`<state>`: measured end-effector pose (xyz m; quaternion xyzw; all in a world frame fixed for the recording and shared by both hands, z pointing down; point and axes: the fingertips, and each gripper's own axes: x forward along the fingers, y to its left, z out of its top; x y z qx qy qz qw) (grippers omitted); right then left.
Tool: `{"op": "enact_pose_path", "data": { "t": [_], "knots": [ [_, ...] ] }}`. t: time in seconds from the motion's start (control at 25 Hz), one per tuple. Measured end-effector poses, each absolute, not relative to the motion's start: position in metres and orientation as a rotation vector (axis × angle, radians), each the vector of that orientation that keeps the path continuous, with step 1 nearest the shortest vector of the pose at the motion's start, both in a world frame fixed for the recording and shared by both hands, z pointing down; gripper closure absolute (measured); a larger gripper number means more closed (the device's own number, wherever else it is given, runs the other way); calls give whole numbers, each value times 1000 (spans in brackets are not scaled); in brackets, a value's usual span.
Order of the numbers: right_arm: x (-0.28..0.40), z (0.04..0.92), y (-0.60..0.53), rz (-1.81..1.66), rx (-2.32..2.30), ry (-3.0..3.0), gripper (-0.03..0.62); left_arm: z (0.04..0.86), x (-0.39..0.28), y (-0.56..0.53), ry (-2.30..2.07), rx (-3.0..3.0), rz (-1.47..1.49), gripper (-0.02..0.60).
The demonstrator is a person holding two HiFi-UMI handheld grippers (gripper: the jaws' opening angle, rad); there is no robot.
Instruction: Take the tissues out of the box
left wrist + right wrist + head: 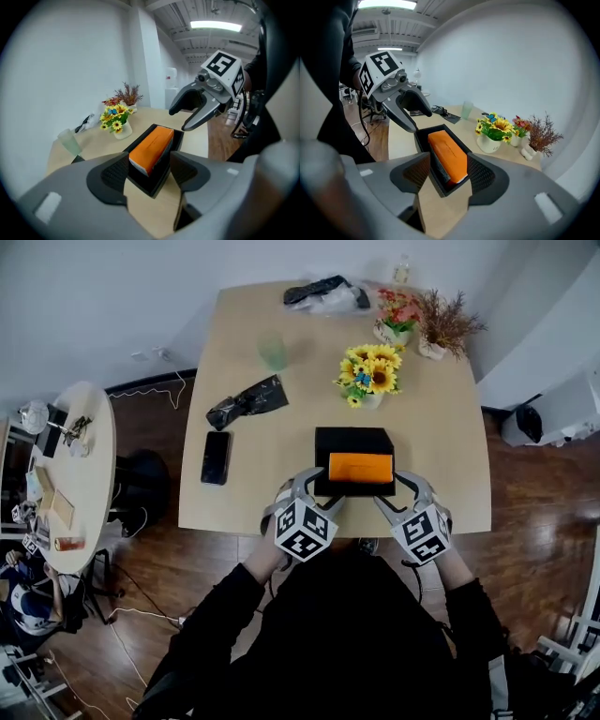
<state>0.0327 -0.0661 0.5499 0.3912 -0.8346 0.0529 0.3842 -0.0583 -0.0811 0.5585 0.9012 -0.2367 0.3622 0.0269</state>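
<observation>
A black open box sits near the front edge of the wooden table, with an orange tissue pack inside it. My left gripper hovers at the box's front left corner, open. At the front right corner my right gripper is also open. In the left gripper view the jaws frame the orange pack and box without touching them; the right gripper shows beyond. The right gripper view has its jaws apart before the pack, with the left gripper opposite.
A vase of sunflowers stands just behind the box. A phone and a black bag lie to the left, a green cup farther back. Small plants stand at the back right. A round side table is at the left.
</observation>
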Motion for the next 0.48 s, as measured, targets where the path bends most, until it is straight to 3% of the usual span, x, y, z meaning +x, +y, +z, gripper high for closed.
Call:
{"op": "enact_pose_path", "data": {
  "t": [0.48],
  "knots": [
    [27,602,-101,49,701,-2010,288,607,-41,-108,-717,2584,1354,284]
  ]
}}
